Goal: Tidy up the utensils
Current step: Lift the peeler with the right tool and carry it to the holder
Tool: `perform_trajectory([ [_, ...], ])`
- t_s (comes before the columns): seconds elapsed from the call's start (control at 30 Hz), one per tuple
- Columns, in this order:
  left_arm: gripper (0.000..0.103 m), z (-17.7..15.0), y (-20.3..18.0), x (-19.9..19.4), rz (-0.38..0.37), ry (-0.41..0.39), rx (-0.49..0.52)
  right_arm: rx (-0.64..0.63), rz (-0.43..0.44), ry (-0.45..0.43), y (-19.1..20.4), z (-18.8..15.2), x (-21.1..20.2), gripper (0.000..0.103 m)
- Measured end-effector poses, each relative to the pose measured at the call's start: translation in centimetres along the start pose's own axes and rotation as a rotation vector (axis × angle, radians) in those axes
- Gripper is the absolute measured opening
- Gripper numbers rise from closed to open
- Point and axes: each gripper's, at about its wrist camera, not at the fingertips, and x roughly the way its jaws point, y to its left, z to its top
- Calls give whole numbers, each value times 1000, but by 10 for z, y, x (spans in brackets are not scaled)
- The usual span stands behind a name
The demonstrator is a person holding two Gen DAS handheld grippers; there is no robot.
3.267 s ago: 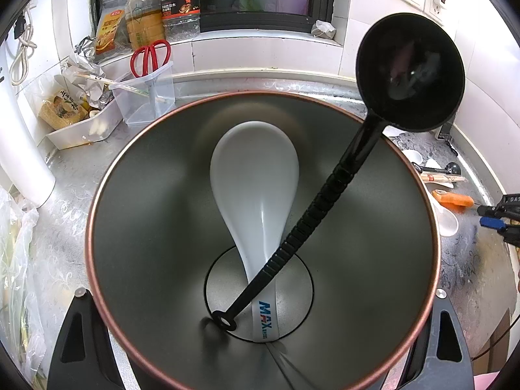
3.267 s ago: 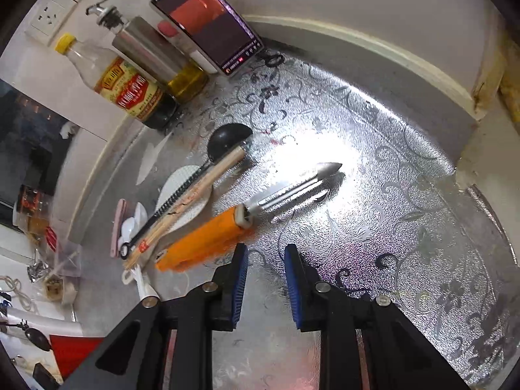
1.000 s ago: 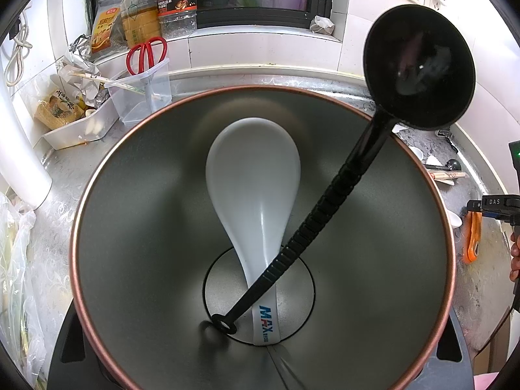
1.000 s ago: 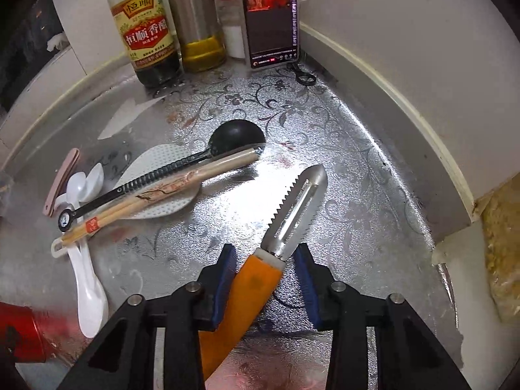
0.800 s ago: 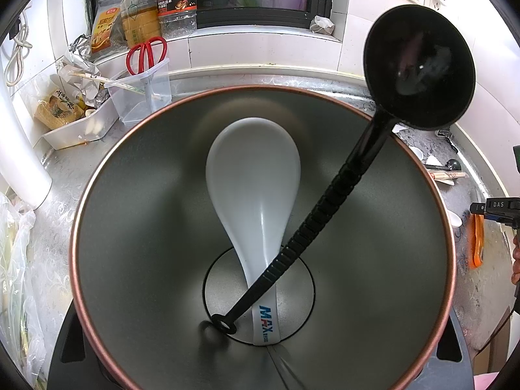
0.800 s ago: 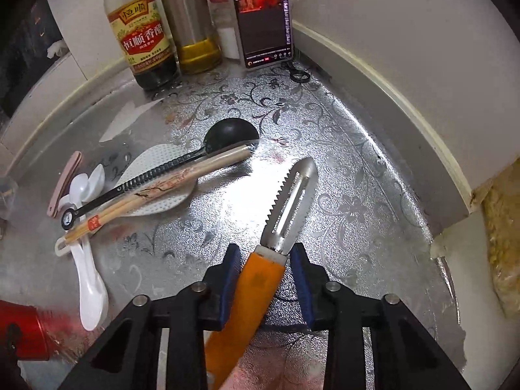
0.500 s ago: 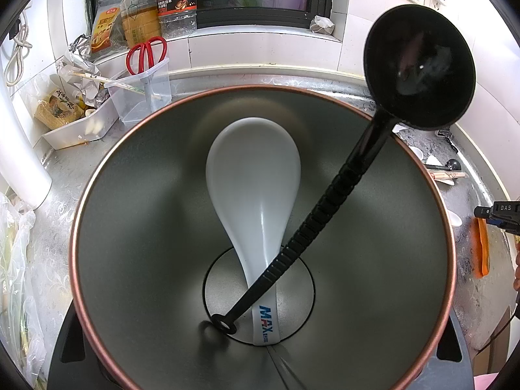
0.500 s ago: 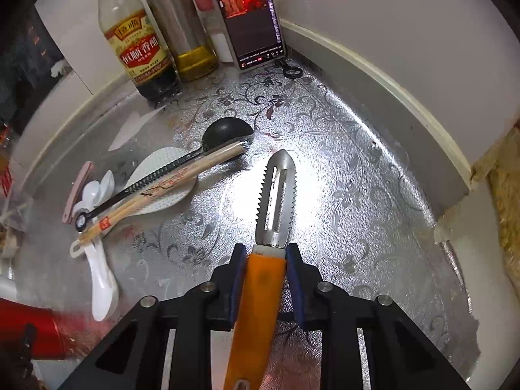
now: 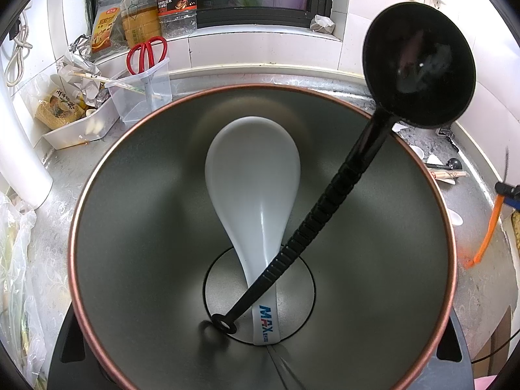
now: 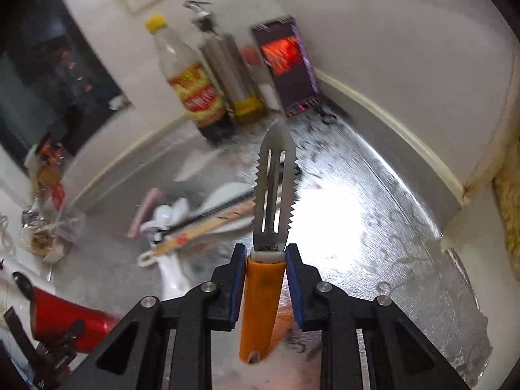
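2 utensils, a glossy white rice paddle point(image 9: 253, 175) and ribbed black ladle point(image 9: 419, 65), stand in the left gripper's point(image 9: 260, 357) clamped copper-rimmed steel pot point(image 9: 97, 227), while the right gripper point(image 10: 262, 282) pinches the serrated orange-handled peeler point(image 10: 274, 188).

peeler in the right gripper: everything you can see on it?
The peeler has an orange, plastic-looking handle with a white collar and a slotted metal blade, saw-toothed along both edges. The right gripper is shut on the handle just below the collar; the blue pads press both sides. The jaws have just been closing on it. It is lifted off the counter, blade pointing away from the camera, handle end hanging below the jaws. The left view shows only its handle.
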Motion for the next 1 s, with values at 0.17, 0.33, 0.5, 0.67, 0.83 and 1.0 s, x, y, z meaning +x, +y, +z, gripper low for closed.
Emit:
perform_trajectory([
  [0.17, 89, -1, 0, 0, -1, 0, -3, -58, 52, -24, 24, 2, -8, 26],
  [0.33, 90, -1, 1, 0, 0, 1, -2, -118, 105, -59, 46, 5, -21, 25],
  [0.5, 90, 0, 0, 0, 0, 1, -2, -182, 188, -95, 76, 13, -43, 25],
  [0.67, 90, 0, 0, 0, -1, 1, -2, -285, 327, -126, 122, 21, -71, 25],
  [0.83, 90, -1, 0, 0, -2, 1, -1, -435, 475, -142, 179, 23, -100, 25],
  [1.0, 90, 0, 0, 0, -1, 2, -2, -571, 593, -151, 233, 15, -118, 25],
])
